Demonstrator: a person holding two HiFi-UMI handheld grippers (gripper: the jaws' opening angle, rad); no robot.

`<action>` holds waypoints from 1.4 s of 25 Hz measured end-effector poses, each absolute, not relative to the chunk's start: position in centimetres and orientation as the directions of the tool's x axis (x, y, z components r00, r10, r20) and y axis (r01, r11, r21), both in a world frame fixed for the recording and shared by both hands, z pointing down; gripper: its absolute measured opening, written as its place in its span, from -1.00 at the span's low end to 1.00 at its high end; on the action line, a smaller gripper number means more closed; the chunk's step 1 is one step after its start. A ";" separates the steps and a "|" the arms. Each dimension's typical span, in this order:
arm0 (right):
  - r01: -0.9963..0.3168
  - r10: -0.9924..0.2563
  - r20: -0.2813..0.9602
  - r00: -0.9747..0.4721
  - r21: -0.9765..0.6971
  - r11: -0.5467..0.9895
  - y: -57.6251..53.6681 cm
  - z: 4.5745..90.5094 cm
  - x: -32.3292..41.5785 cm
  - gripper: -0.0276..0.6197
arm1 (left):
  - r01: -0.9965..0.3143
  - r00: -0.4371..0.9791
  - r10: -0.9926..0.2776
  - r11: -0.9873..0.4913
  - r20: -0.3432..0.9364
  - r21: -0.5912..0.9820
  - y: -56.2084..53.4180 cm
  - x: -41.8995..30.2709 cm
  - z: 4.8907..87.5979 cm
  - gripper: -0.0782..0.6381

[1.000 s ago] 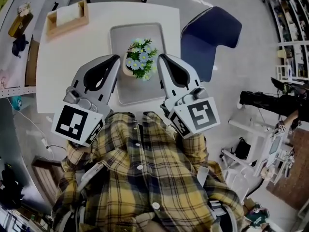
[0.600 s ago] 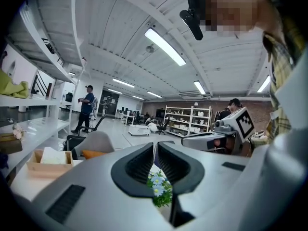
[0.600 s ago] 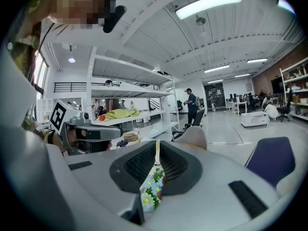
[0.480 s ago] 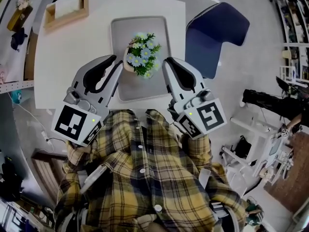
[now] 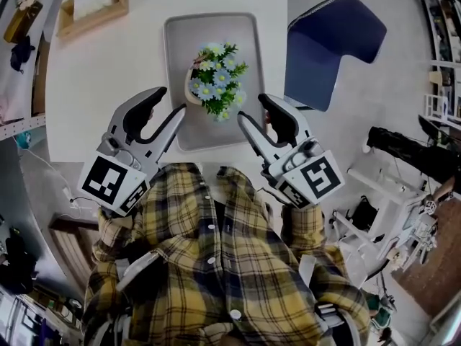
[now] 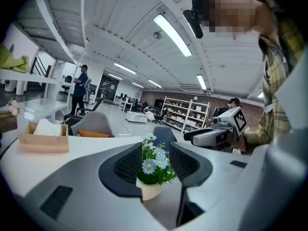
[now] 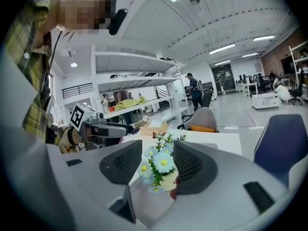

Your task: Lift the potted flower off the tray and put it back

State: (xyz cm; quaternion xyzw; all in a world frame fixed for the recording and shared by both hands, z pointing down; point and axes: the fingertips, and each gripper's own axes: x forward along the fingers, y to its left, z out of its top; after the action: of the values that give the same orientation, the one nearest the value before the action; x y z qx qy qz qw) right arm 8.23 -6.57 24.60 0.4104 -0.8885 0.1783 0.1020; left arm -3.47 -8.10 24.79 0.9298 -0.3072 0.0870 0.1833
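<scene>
The potted flower [image 5: 216, 85], blue and white daisies in a cream pot, stands upright on the grey tray [image 5: 245, 42] on the white table. My left gripper [image 5: 173, 101] is at the pot's lower left and my right gripper [image 5: 252, 108] at its lower right, both apart from it. Each gripper's jaws are opening with nothing pressed between the pads. In the left gripper view the flower [image 6: 153, 166] shows beyond the gap of the left gripper [image 6: 155, 163]. The right gripper view frames the flower [image 7: 162, 163] the same way between the jaws of the right gripper [image 7: 158, 166].
A wooden tissue box [image 5: 90, 6] sits at the table's far left corner. A dark blue chair [image 5: 328, 49] stands right of the table [image 5: 108, 78]. The tray's near edge lies close to the table's front edge, by my plaid shirt.
Both grippers have sunk and drawn back from the pot toward me. Their jaws, closed tip to tip a second ago, now stand apart. The flower stays upright on the tray.
</scene>
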 end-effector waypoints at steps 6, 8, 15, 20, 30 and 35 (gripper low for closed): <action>-0.730 -0.629 0.384 -0.676 -0.232 0.643 -5.6 28.0 7.6 -0.12 | -0.555 0.827 -0.467 -0.770 0.313 0.314 -8.1 -3.0 28.2 -0.15; -0.716 -0.606 0.401 -0.687 -0.231 0.659 -5.1 29.3 7.5 -0.08 | -0.539 0.835 -0.445 -0.781 0.325 0.315 -8.1 -3.0 29.2 -0.13; -0.681 -0.528 0.479 -0.701 -0.232 0.694 -3.8 33.6 7.7 0.03 | -0.486 0.852 -0.372 -0.823 0.369 0.293 -8.0 -2.3 32.7 -0.04; -0.686 -0.517 0.505 -0.692 -0.237 0.688 -4.0 36.8 7.9 0.09 | -0.438 0.861 -0.309 -0.854 0.404 0.281 -7.7 -1.8 35.1 0.12; -0.663 -0.499 0.505 -0.704 -0.217 0.717 -6.0 39.7 6.7 0.12 | -0.313 0.888 -0.206 -0.926 0.412 0.212 -8.6 -0.9 38.2 0.22; -0.660 -0.509 0.483 -0.713 -0.216 0.719 -7.5 39.7 5.9 0.14 | -0.292 0.884 -0.183 -0.934 0.431 0.203 -9.5 -0.7 39.2 0.24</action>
State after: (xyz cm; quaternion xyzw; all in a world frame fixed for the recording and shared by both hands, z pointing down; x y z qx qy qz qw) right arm 5.92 -7.49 39.69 0.3229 -0.9056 0.1902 0.1986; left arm -0.70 -9.47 39.23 0.9614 -0.1235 0.2072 0.1323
